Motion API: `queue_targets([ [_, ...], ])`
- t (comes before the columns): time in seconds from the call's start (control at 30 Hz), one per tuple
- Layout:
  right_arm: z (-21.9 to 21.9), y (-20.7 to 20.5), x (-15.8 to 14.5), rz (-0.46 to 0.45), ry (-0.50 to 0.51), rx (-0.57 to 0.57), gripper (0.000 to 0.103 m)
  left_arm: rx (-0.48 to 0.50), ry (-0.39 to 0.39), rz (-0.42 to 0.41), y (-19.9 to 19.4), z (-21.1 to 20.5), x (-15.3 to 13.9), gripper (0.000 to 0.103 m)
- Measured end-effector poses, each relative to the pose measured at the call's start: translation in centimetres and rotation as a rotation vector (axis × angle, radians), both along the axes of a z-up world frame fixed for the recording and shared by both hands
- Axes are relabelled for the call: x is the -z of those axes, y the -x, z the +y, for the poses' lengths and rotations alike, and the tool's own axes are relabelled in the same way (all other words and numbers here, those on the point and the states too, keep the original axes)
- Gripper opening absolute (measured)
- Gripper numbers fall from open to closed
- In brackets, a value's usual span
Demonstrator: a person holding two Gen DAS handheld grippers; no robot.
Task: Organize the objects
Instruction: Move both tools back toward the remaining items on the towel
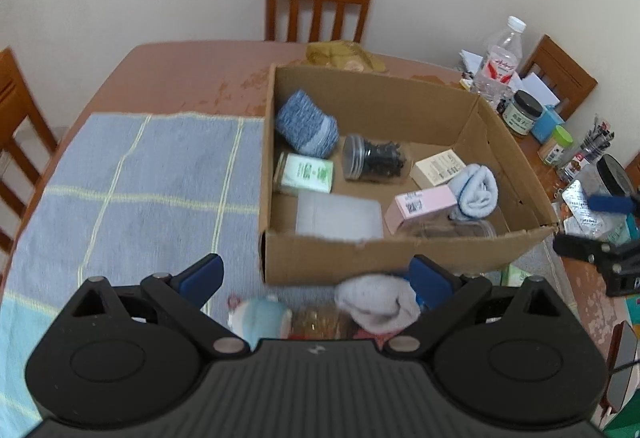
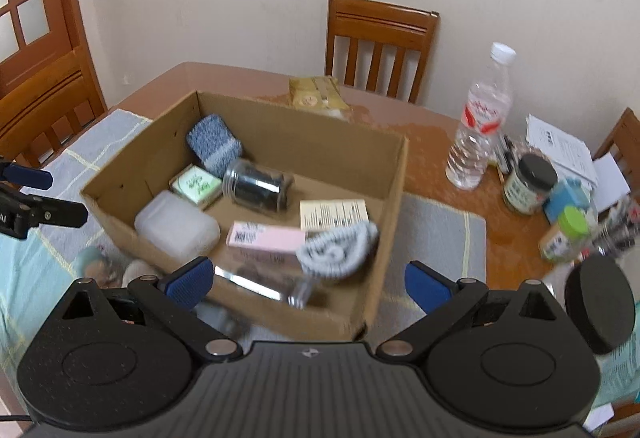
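Blues, pinks and browns

Brown cardboard box (image 1: 400, 105) holds a speckled blue sock (image 1: 306, 123), pink carton (image 1: 424, 205), green-and-white packet (image 1: 308, 173); blue cloth (image 1: 140, 177) has yellow checks.

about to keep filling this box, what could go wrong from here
1. The cardboard box is already crowded, and a clear jar lies on its side at the near wall; anything dropped there may hit it.
2. The white sock lies right beside the left gripper's open finger, so a careless close could miss or snag it.
3. The water bottle stands upright near the box; a wide right swing might topple it.
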State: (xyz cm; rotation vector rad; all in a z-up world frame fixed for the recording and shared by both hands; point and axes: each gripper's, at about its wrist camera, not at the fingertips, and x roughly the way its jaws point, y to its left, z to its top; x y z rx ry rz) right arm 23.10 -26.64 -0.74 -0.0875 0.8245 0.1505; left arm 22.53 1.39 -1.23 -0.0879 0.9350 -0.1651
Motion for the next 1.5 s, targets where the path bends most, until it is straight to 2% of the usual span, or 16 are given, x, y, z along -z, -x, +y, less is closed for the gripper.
queue_targets([
  [0.2, -2.0, 2.2, 2.8, 0.040, -0.042, -0.008, 0.103, -0.066, 0.018, 0.037, 2.3, -0.1, 1.5, 0.099],
  [0.37, -2.9, 3.0, 6.3, 0.062, -0.041, -0.078, 0.103, -0.132, 0.011, 0.067, 4.2, -0.4, 3.4, 0.099],
  [0.57, -3.4, 2.0, 10.3, 0.099, -0.019, -0.133, 0.103, -0.213, 0.015, 0.112, 6.1, -0.7, 5.0, 0.099],
  [0.83, -3.6, -0.2, 12.9, 0.178, -0.082, -0.229, 0.103, -0.275, -0.019, 0.129, 7.9, -1.0, 5.2, 0.099],
  [1.0, -3.1, 0.8, 13.1, 0.216, -0.086, -0.232, 0.103, -0.276, -0.031, 0.132, 8.0, -0.3, 5.4, 0.099],
  [1.2, -1.8, 3.1, 12.9, 0.237, -0.082, -0.186, 0.103, -0.221, -0.043, 0.122, 6.3, 1.0, 6.1, 0.099],
  [1.5, 1.5, 4.7, 13.2, 0.207, 0.017, 0.003, 0.103, -0.125, -0.028, 0.090, 1.9, 4.6, 6.8, 0.099],
])
